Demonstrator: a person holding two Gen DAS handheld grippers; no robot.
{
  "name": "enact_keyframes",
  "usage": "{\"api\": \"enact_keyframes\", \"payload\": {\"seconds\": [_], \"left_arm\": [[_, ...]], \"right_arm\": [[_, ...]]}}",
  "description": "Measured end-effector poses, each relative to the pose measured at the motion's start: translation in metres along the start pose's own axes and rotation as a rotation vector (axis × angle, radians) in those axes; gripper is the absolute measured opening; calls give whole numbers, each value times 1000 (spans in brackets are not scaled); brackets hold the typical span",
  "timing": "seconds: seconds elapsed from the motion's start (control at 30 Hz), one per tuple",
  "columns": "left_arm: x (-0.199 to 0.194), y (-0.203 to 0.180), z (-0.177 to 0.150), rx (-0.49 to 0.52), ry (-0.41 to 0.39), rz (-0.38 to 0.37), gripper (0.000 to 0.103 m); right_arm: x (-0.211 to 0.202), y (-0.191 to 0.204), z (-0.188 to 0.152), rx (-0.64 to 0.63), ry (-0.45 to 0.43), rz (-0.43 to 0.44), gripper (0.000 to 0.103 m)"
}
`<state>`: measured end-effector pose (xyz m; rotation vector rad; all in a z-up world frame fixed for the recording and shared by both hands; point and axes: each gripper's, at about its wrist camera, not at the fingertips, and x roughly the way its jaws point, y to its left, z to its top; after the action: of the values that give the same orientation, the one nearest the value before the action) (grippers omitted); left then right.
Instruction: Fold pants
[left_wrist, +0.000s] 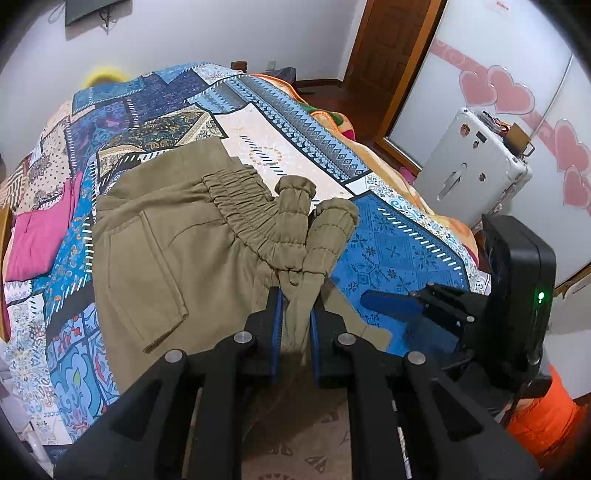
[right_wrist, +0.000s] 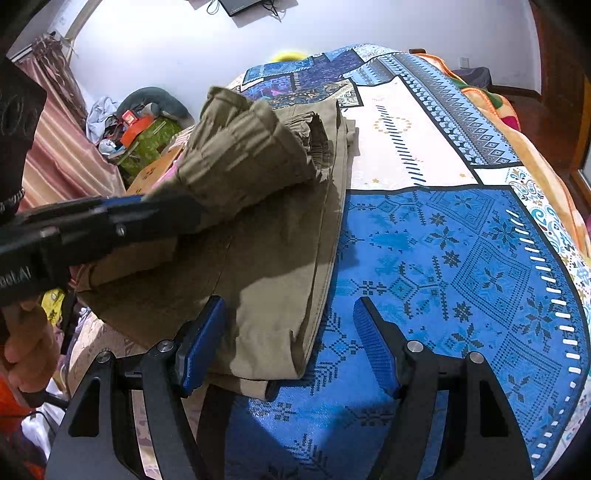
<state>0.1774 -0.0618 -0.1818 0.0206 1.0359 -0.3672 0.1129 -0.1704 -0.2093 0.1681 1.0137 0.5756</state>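
Khaki pants (left_wrist: 166, 236) lie on the patterned bedspread (left_wrist: 388, 236), elastic waistband up and back pocket showing. Both leg ends are folded over it, and their gathered cuffs (left_wrist: 295, 199) hang just above the waistband. My left gripper (left_wrist: 297, 295) is shut on the two legs just behind the cuffs. From the right wrist view, that left gripper (right_wrist: 192, 212) reaches in from the left with the bunched legs lifted off the pants (right_wrist: 280, 266). My right gripper (right_wrist: 291, 314) stands open over the near folded edge, pressing on nothing. Its blue finger (left_wrist: 384, 306) shows at the right.
A pink garment (left_wrist: 40, 240) lies on the bed's left side. A white suitcase (left_wrist: 469, 173) and a wooden door (left_wrist: 388, 48) stand beyond the bed's right edge. Cluttered boxes and bags (right_wrist: 144, 136) sit left of the bed. A person's hand (right_wrist: 26, 343) holds the left gripper.
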Motion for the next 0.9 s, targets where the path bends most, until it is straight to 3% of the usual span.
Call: {"api": "enact_keyframes", "payload": {"seconds": [0.1, 0.13, 0.17, 0.23, 0.33, 0.37, 0.5, 0.6, 0.7, 0.8, 0.9], "left_arm": [[-5, 3, 0, -8, 34, -47, 32], [-8, 4, -1, -17, 38, -66, 43], [-13, 7, -2, -29, 27, -83, 52], [-26, 12, -4, -43, -17, -60, 59], [-36, 27, -5, -60, -52, 22, 61], [-38, 35, -6, -67, -61, 81, 61], [-24, 53, -15, -72, -24, 204, 61], [-4, 56, -29, -55, 29, 215, 62], [-5, 50, -35, -20, -2, 233, 63], [-14, 52, -31, -27, -18, 203, 63], [-28, 62, -21, -53, -67, 200, 65]], "right_arm": [[-3, -1, 0, 5, -2, -10, 68], [-8, -2, -1, 7, -18, -22, 68], [-11, -3, -1, 8, -30, -33, 68], [-21, -4, -2, -2, -56, -70, 68], [-34, -7, -2, 5, -87, -86, 68], [-38, -8, -1, 9, -95, -87, 68], [-53, -7, 9, 8, -138, -90, 68], [-55, -2, 21, 6, -164, -74, 68], [-49, 6, 33, -3, -176, -64, 68], [-39, 12, 39, -12, -174, -49, 68], [-13, 14, 38, -14, -128, -53, 68]]}}
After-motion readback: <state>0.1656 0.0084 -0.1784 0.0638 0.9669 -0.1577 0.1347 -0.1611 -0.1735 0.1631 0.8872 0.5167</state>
